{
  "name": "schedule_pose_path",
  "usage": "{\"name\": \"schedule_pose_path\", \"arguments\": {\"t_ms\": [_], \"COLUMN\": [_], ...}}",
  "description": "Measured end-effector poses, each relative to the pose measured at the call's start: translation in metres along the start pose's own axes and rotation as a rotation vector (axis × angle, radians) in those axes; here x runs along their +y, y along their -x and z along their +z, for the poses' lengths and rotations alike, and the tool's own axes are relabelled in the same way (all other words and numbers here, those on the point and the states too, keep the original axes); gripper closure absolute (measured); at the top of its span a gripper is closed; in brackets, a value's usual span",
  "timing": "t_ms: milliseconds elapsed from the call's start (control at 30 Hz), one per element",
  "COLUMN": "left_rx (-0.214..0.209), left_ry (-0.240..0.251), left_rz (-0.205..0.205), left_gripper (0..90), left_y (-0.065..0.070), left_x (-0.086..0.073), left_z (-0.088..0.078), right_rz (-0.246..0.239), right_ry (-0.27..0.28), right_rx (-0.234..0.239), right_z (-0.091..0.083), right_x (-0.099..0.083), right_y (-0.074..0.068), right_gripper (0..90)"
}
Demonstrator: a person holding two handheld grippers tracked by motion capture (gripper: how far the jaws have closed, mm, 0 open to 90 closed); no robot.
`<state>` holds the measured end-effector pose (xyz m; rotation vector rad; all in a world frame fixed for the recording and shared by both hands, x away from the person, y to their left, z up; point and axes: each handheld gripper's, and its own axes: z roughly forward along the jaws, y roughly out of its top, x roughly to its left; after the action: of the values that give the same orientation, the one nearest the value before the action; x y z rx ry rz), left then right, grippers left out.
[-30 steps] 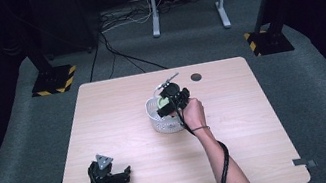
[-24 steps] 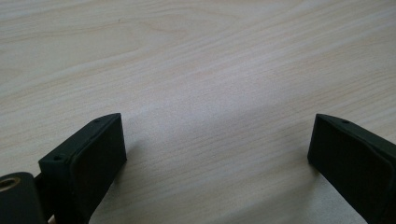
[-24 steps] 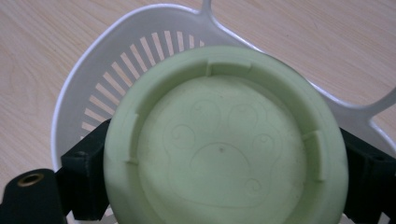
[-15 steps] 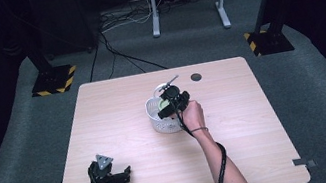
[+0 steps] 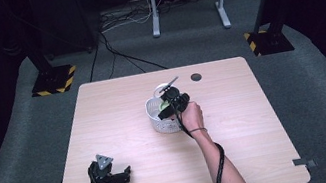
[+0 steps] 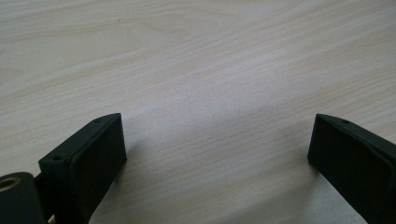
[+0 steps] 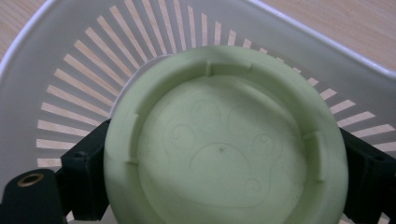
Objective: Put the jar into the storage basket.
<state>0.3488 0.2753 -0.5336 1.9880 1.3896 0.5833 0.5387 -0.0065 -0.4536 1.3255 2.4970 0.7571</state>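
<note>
At the lower left of the high view, we see the left gripper (image 5: 115,177) resting on the worktop (image 5: 263,155), unchanged from a second ago. Its own view shows the jaws spread wide over bare wood, grasping nothing.

At frame centre, the right gripper (image 5: 170,106) holds a pale green round dish (image 7: 224,140), embossed with a paw print, its jaws clamped on the dish's two opposite sides. The dish sits inside the white slotted basket (image 7: 70,70), its rim close to the slatted wall. Compared with a second ago, the right gripper has shifted only slightly, staying over the basket (image 5: 161,122).

We judge that the dish is either about to be set down or about to be lifted out; the near-stationary hand suggests a placement settling. Beyond the basket, a dark round cable hole (image 5: 195,77) marks the worktop's far edge.
</note>
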Motion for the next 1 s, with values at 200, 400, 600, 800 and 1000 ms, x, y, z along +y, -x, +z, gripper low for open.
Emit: {"name": "schedule_pose_path", "arguments": {"t_ms": [200,400,600,800,1000], "left_rx": [0.0,0.0,0.0,0.0,0.0], "left_ry": [0.0,0.0,0.0,0.0,0.0], "left_rz": [0.0,0.0,0.0,0.0,0.0], "left_gripper": [3.8,3.8,3.8,3.9,3.9], "left_y": [0.0,0.0,0.0,0.0,0.0], "left_x": [0.0,0.0,0.0,0.0,0.0], "left_z": [0.0,0.0,0.0,0.0,0.0], "right_rz": [0.001,-0.002,0.002,0.006,0.003], "right_ry": [-0.01,-0.016,-0.016,-0.017,-0.037], "right_rx": [0.009,0.012,0.022,0.022,0.017], "right_z": [0.0006,0.0009,0.0007,0.0013,0.0017], "right_x": [0.0003,0.0006,0.0,0.0002,0.0009], "right_y": [0.0006,0.001,0.0023,0.0022,0.0015], "right_gripper": [10.8,10.8,10.7,10.7,10.6]}}
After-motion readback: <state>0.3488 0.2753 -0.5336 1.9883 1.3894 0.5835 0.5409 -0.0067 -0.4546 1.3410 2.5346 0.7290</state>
